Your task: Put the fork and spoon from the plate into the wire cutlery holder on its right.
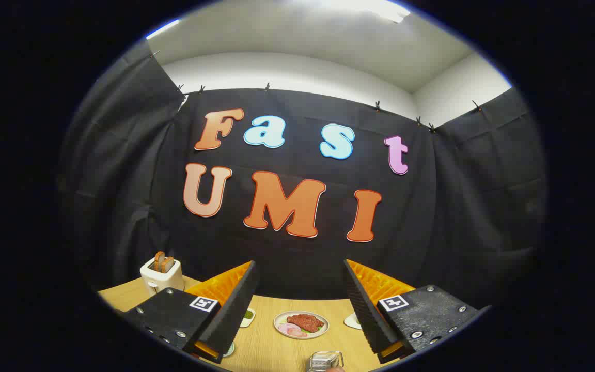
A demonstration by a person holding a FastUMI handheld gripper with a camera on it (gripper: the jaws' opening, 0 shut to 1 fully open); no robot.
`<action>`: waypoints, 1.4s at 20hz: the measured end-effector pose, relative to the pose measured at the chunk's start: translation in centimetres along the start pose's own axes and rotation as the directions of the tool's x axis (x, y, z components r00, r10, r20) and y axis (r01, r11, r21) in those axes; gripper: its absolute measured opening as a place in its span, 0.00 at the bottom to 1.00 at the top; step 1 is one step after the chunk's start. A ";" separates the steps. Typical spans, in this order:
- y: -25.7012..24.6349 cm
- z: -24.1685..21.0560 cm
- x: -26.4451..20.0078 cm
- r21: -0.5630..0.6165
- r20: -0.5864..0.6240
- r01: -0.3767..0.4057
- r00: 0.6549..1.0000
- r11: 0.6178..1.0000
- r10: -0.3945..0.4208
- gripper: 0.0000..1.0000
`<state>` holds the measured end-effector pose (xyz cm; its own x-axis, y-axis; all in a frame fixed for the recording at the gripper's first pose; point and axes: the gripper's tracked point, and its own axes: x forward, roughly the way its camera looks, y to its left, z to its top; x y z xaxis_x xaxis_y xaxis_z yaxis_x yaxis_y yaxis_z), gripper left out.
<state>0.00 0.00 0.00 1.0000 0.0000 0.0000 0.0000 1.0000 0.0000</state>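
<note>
— Wire cutlery holder (325, 361), silvery, sits nearest, low between the gripper (300, 302) fingers?
— Yes; the jaws are spread wide, gripping nothing. Beyond lies a round plate of meat (301, 324) on the wooden table (266, 346), a white toaster (161, 276) farther left.

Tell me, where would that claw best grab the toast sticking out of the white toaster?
Probably the exposed top of the toast, coming straight down from above: it stands upright in the toaster, whose body hides the rest. Pinching across the flat faces should hold best. The gripper is open and empty now, with the toaster off beyond its left finger.
</note>
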 end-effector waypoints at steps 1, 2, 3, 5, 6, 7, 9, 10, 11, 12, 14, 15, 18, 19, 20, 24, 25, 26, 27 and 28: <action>0.3 -0.2 0.1 0.001 -0.010 0.002 1.000 1.000 -0.002 0.97; 0.7 -0.5 0.3 0.000 -0.015 0.008 1.000 1.000 -0.008 0.98; 1.1 -0.6 0.7 -0.005 -0.022 0.017 1.000 1.000 -0.018 0.97; 1.7 -1.0 1.1 -0.019 -0.042 0.041 0.998 0.999 -0.042 0.97; 2.2 -1.2 1.4 -0.021 -0.047 0.048 0.998 0.999 -0.049 0.97; 2.5 -0.9 1.7 -0.021 -0.047 0.059 0.997 0.998 -0.060 0.97; 3.2 -0.7 2.1 -0.012 -0.048 0.066 0.997 0.998 -0.067 0.97; 3.6 -0.4 2.3 -0.010 -0.047 0.067 0.997 0.998 -0.067 0.98; 3.7 -0.2 2.4 -0.009 -0.044 0.067 0.997 0.998 -0.068 0.97; 3.8 -0.1 2.6 -0.010 -0.044 0.066 0.997 0.998 -0.067 0.98; 3.7 0.1 2.6 -0.019 -0.044 0.053 0.998 0.998 -0.054 0.97; 3.5 0.1 2.6 -0.024 -0.047 0.047 0.998 0.999 -0.048 0.97; 1.9 0.0 2.7 -0.043 -0.065 0.033 0.997 0.999 -0.036 0.97; 1.1 -0.2 2.6 -0.053 -0.070 0.031 0.997 0.998 -0.035 0.98; 0.4 -0.4 2.7 -0.061 -0.075 0.023 0.997 0.998 -0.028 0.97; 0.4 -3.5 3.3 0.003 -0.145 -0.054 0.988 0.999 0.054 0.98; 1.1 -4.6 3.4 0.029 -0.173 -0.081 0.981 0.996 0.085 0.98; 1.8 -5.9 3.5 0.050 -0.207 -0.104 0.972 0.993 0.112 0.98; 2.9 -7.3 3.5 0.067 -0.247 -0.132 0.958 0.989 0.144 0.98; 4.2 -8.8 3.4 0.079 -0.290 -0.163 0.940 0.983 0.179 0.98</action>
<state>3.40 4.24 -8.80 0.9400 0.1791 -0.2904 -0.1630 0.9835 0.0790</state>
